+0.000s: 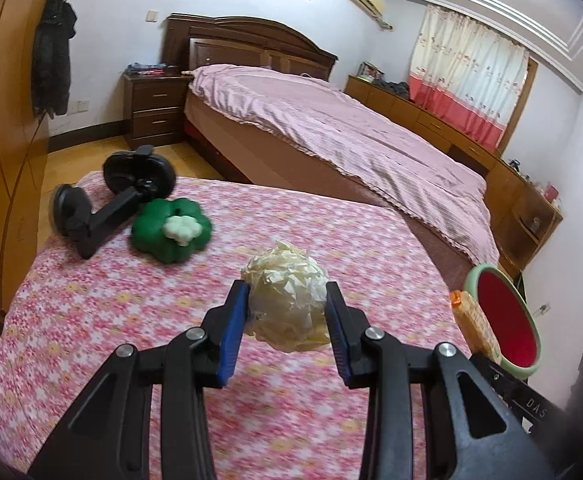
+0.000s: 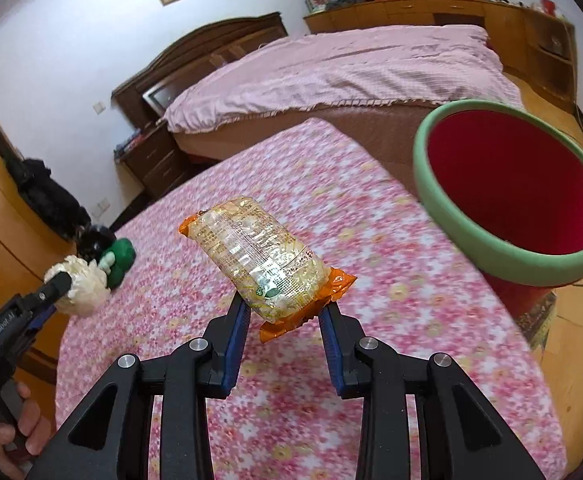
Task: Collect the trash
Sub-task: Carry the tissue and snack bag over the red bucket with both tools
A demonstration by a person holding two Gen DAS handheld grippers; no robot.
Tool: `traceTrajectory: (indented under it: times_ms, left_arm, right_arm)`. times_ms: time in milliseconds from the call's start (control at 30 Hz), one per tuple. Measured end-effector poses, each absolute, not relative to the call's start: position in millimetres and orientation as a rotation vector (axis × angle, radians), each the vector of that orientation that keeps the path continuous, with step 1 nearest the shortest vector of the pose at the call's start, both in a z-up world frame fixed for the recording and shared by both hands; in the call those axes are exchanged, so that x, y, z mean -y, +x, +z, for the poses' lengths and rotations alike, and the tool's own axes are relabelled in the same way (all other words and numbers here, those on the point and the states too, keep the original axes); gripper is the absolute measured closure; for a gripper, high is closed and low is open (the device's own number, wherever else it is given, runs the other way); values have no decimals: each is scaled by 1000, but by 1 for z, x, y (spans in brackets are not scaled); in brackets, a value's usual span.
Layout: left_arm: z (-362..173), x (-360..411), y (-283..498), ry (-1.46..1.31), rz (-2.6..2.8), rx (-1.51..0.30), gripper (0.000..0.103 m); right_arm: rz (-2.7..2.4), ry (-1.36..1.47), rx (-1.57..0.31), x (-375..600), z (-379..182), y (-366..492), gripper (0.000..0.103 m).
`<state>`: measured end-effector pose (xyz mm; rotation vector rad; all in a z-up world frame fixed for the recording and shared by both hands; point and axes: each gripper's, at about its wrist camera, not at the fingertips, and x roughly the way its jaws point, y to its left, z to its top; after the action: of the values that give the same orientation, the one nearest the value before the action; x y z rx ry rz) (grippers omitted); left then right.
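Observation:
My left gripper (image 1: pixel 287 296) is shut on a crumpled white paper ball (image 1: pixel 287 300) and holds it above the flowered pink tablecloth (image 1: pixel 131 320). It also shows at the left of the right wrist view (image 2: pixel 79 284). My right gripper (image 2: pixel 285 308) is shut on an orange and clear snack wrapper (image 2: pixel 263 264), lifted above the table. The wrapper's edge shows in the left wrist view (image 1: pixel 475 328). A red bin with a green rim (image 2: pixel 507 184) stands to the right of the wrapper, at the table's right edge; it also shows in the left wrist view (image 1: pixel 503 320).
A green flower-shaped toy (image 1: pixel 171 232) and a black phone holder (image 1: pixel 119 196) lie at the table's far left. A bed with a pink cover (image 1: pixel 331 132) stands beyond the table, a nightstand (image 1: pixel 155 112) beside it. A wooden wardrobe (image 1: pixel 7 160) is on the left.

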<state>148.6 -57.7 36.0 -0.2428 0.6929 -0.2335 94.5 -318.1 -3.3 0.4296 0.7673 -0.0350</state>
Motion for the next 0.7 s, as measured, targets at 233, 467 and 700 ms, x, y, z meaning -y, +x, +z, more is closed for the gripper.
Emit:
traceTrajectory:
  times_ms: [233, 467, 700]
  left_arm:
    - [49, 93, 139, -213, -281, -690, 64]
    - [60, 131, 137, -175, -329, -689, 64]
    - [69, 182, 140, -131, -409, -707, 64]
  right_arm:
    - [-50, 482, -703, 350, 11, 67, 68]
    - [-78, 531, -631, 388, 21, 42, 68]
    - [-128, 570, -579, 427, 26, 22, 68]
